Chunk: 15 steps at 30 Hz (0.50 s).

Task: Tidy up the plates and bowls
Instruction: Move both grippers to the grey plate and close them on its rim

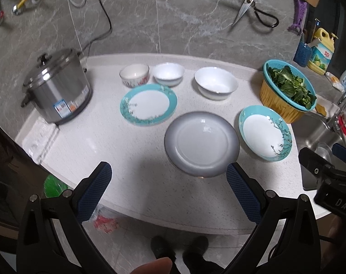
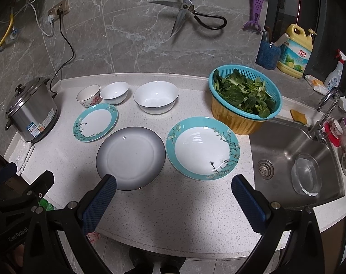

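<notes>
left tongs (image 1: 169, 173) agape, empty | right tongs (image 2: 174, 185) agape, empty | round glossy grey plate (image 2: 130, 158) | speckled stone counter (image 2: 173, 207)

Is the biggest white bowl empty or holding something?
Empty. The big white bowl sits upright on the counter, and its bare white inside shows in both wrist views.

The left gripper (image 1: 169, 174) is held above the front edge of the counter (image 1: 131, 146), its two blue-padded fingers (image 1: 238, 182) spread wide with nothing between them. The right gripper (image 2: 173, 187) hovers over the same front edge, nearer the sink-side end, its jaws likewise parted wide and empty. The two grippers sit side by side, apart from each other.
</notes>
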Motion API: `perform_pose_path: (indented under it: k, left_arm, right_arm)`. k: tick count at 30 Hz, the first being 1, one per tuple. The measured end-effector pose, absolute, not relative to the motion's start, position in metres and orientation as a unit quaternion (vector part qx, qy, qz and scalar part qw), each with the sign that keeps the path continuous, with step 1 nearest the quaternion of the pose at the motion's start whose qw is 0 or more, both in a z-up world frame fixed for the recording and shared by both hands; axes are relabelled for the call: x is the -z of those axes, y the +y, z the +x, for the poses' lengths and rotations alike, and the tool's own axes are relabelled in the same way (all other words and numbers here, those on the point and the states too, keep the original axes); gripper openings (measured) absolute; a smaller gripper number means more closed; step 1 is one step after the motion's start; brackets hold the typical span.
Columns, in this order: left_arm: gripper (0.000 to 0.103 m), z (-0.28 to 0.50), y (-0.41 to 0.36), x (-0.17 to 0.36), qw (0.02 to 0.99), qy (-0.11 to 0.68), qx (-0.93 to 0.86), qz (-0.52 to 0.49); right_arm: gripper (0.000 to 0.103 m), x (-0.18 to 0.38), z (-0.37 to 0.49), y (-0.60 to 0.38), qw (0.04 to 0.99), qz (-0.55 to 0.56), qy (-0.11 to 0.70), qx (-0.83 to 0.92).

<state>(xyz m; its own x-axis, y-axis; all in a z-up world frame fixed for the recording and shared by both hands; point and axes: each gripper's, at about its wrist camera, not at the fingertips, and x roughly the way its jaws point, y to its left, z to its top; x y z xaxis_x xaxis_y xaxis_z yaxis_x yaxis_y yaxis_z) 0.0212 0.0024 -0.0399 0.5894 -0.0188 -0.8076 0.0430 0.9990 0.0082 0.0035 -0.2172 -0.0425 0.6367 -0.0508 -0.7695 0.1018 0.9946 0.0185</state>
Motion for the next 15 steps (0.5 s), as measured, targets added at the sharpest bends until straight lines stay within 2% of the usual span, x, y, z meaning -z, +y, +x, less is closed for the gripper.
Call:
perform_pose_path:
  k: [4,9,13,15]
  left_arm:
    - [0.102,0.025,0.014,0.072,0.865,0.497,0.052,-0.046]
    - [0.102,0.028,0.044,0.135,0.792,0.556,0.117,-0.224]
    - [0.102,0.04,0.035,0.153,0.808,0.547,0.156,-0.154]
    - [0.102,0.056,0.028,0.163,0.803,0.548,0.192,-0.133]
  right_arm:
    - [0.103,0.057,0.011,-0.229,0.895,0.043,0.443,0.028]
    - [0.103,0.084,0.022,-0.253,0.89,0.097,0.445,-0.018]
    - [0.102,0.115,0.033,-0.265,0.881,0.158,0.443,-0.05]
    - [0.098,0.136,0.041,-0.273,0.864,0.212,0.452,-0.064]
